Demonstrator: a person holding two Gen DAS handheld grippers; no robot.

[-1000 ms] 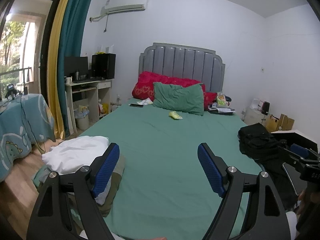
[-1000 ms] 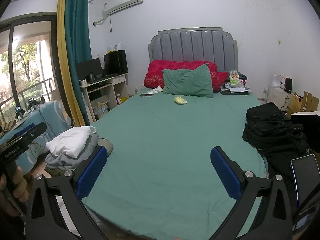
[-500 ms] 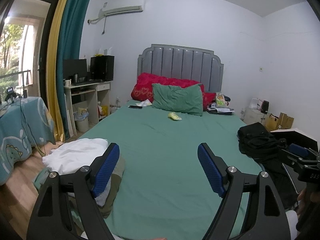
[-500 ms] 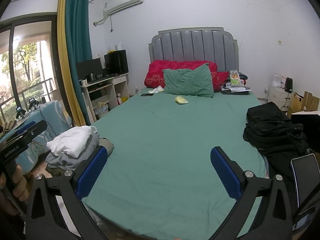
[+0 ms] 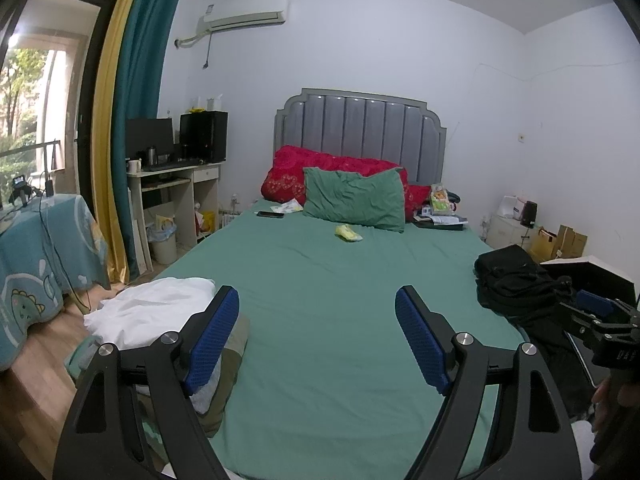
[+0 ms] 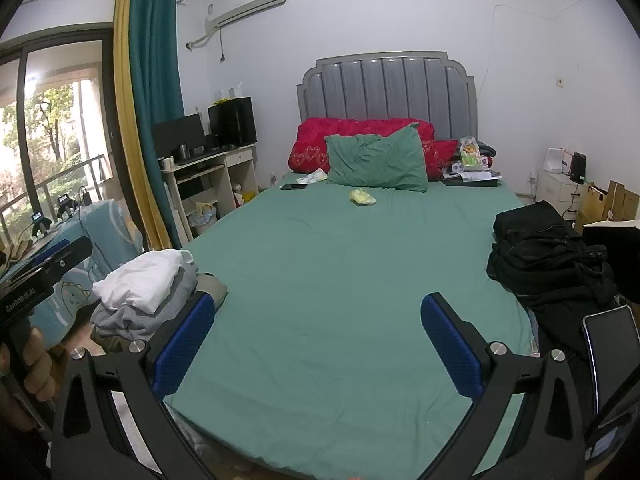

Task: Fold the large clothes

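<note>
**Before the first pick-up: both tools idle above the foot of the bed**

The left hand-held gripper (image 5: pixel 316 340) and the right hand-held gripper (image 6: pixel 318 344) hover over the green bed sheet (image 6: pixel 340 280), each with its blue pads wide apart and nothing between them. The clothes to be folded lie in two places. A stack of clothes (image 6: pixel 148 292), white on top of grey and olive layers, sits at the bed's near left corner, just beside the left tool's left pad in the left wrist view. A heap of black clothes (image 6: pixel 548 264) sits along the right edge, near a phone (image 6: pixel 612 356) at the frame's right margin. The middle of the bed is bare; a green pillow (image 5: pixel 354 200), a red quilt (image 5: pixel 288 172) and small items lie at the headboard end, well apart from the tools.

The step in hand appears to be choosing and fetching one garment. Done well, each tool would take only the top layer, at two separated points such as shoulders or a hem, so the garment can be spread flat on the bare middle. Pinching deep into a pile risks dragging several layers at once.
</note>
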